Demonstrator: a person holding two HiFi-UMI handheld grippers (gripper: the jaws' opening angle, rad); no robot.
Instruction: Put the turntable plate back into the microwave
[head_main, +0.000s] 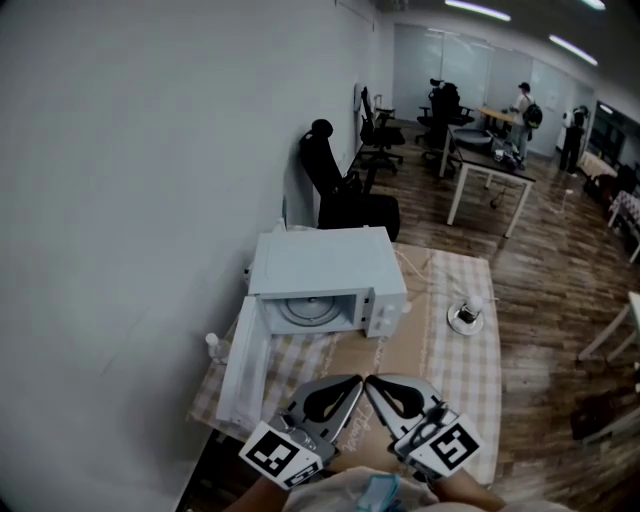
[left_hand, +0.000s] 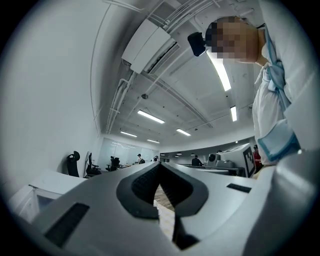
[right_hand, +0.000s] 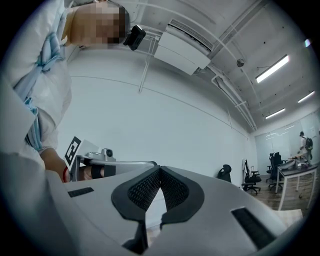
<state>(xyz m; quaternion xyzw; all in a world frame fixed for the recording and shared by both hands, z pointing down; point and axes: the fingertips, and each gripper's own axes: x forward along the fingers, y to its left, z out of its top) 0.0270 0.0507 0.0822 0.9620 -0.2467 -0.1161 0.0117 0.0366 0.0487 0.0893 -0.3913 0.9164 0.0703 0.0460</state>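
Note:
The white microwave (head_main: 322, 260) stands on the table with its door (head_main: 243, 366) swung open to the left. The round glass turntable plate (head_main: 308, 311) lies inside the cavity. Both grippers hover close to me, in front of the microwave, with their tips nearly touching each other. My left gripper (head_main: 355, 381) is shut with nothing between its pads (left_hand: 145, 186). My right gripper (head_main: 371, 381) is shut and empty too, its black pads (right_hand: 144, 191) meeting at the tip. In the two gripper views the jaws point level into the room, and neither shows the plate.
A checked cloth (head_main: 470, 370) and a brown cardboard sheet (head_main: 400, 345) cover the table. A small white object on a round base (head_main: 466, 316) sits to the right of the microwave. A small bottle (head_main: 212, 345) stands by the open door. Black office chairs (head_main: 345, 195) stand behind the table.

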